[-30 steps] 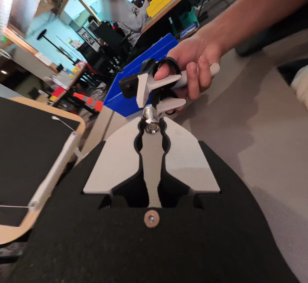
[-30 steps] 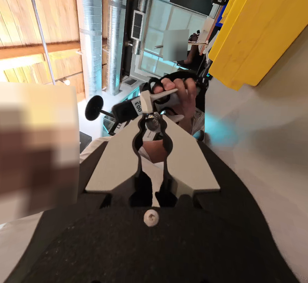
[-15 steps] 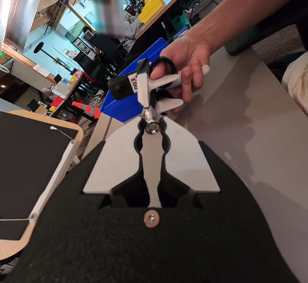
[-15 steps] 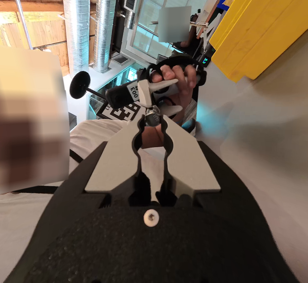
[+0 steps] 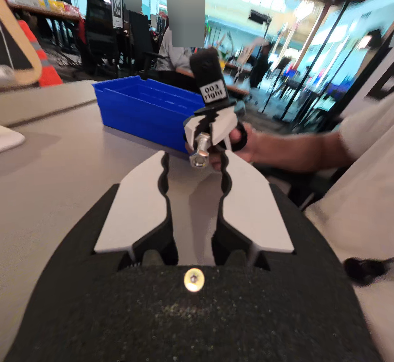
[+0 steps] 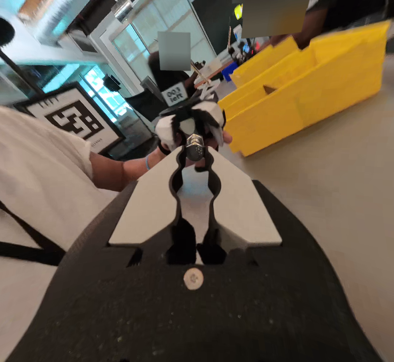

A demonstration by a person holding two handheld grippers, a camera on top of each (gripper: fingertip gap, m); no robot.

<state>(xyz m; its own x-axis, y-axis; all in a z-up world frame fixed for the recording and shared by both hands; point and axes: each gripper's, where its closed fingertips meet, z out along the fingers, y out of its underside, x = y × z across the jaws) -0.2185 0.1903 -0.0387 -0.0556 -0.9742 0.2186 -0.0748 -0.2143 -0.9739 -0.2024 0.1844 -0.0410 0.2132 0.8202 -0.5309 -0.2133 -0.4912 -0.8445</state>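
Left fingers [image 5: 164, 159] spread wider; grey table [image 5: 64, 159], busy workshop.

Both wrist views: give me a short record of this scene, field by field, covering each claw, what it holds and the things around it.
Left claw: open, nothing held, nearest the nut end of the bolt
Right claw: shut on the head of the bolt
Bolt: silver, with a hex nut threaded on its end
Blue bin: on the grey table, behind the right claw
Yellow bin: on the table, beyond the left claw
Person: white sleeve, a hand on each claw's handle
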